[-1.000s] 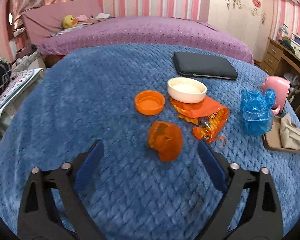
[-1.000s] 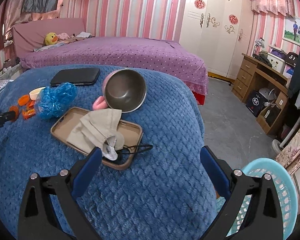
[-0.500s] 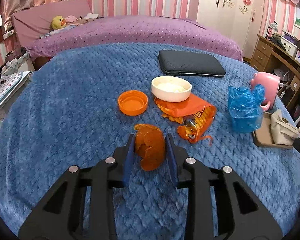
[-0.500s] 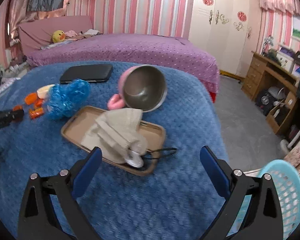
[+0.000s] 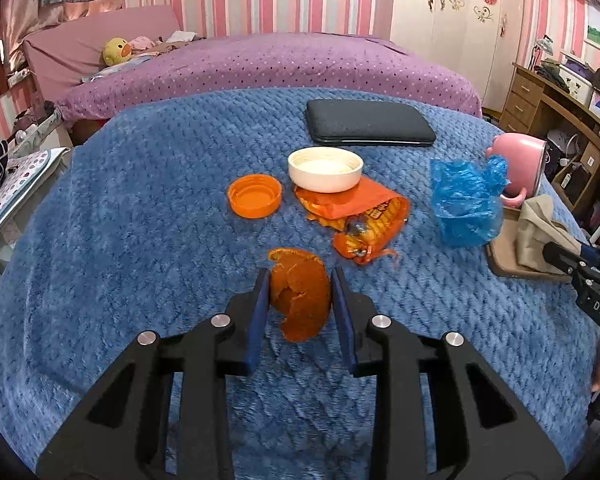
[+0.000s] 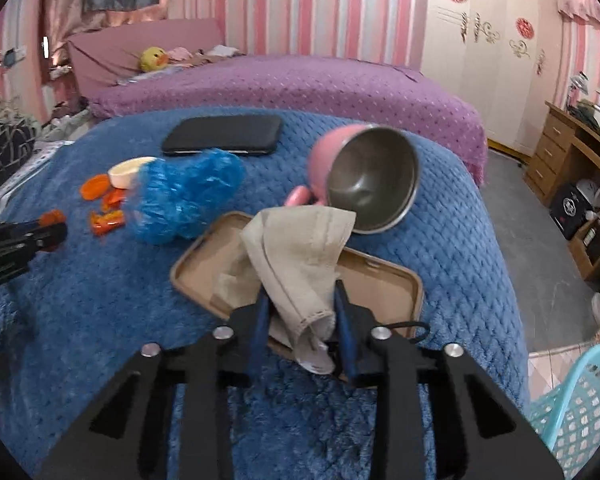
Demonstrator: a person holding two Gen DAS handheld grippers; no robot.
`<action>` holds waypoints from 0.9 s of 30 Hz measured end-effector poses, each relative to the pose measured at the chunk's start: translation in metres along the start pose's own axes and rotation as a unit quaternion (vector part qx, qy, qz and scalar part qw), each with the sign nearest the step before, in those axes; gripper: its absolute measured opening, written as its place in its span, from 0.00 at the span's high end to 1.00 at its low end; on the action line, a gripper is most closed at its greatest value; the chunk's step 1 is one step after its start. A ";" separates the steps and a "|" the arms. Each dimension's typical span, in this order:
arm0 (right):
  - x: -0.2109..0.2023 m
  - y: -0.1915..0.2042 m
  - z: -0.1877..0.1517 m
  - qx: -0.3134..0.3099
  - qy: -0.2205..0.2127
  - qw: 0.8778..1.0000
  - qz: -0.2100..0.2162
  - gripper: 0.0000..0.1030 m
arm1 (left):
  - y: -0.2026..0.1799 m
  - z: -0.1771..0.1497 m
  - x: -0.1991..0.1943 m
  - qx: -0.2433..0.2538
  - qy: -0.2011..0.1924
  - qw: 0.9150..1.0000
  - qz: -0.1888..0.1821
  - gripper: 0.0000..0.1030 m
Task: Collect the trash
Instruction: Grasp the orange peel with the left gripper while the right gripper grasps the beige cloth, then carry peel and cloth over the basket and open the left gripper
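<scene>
Both grippers grip trash for the far-right basket: left gripper clamps the peel; right gripper, jaws just closing, pinches the mask on the tray.

From my remote station, I read only "DAS" in white on the right hand-held gripper at the frame's edge; print on the orange snack wrapper is too small to read.
</scene>
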State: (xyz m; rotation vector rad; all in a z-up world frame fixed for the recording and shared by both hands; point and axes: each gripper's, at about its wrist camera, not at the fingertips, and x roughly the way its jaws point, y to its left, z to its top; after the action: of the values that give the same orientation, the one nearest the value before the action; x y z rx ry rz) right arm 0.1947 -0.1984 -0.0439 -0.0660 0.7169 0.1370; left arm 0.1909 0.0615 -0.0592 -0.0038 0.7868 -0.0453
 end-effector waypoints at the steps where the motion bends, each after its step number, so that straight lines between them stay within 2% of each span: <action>1: -0.005 0.001 -0.001 -0.005 -0.008 1.000 -0.001 0.75 | -0.003 0.000 -0.002 0.002 -0.002 1.000 0.000 0.72; 6: -0.025 -0.004 -0.004 -0.005 -0.032 0.999 -0.006 0.75 | -0.018 -0.002 -0.014 0.014 -0.016 1.000 -0.002 0.71; 19: -0.066 -0.051 -0.025 0.010 -0.039 0.999 -0.026 0.75 | -0.064 -0.009 -0.048 0.030 -0.053 0.998 -0.016 0.71; 27: -0.089 -0.081 -0.037 0.020 -0.047 0.998 -0.045 0.75 | -0.090 -0.015 -0.055 0.040 -0.055 0.997 -0.026 0.71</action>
State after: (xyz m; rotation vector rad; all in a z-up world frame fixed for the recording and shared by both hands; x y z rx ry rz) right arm 0.1162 -0.2920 -0.0120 -0.0525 0.6225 0.0388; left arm 0.1383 -0.0255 -0.0293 0.0478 0.6742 -0.1254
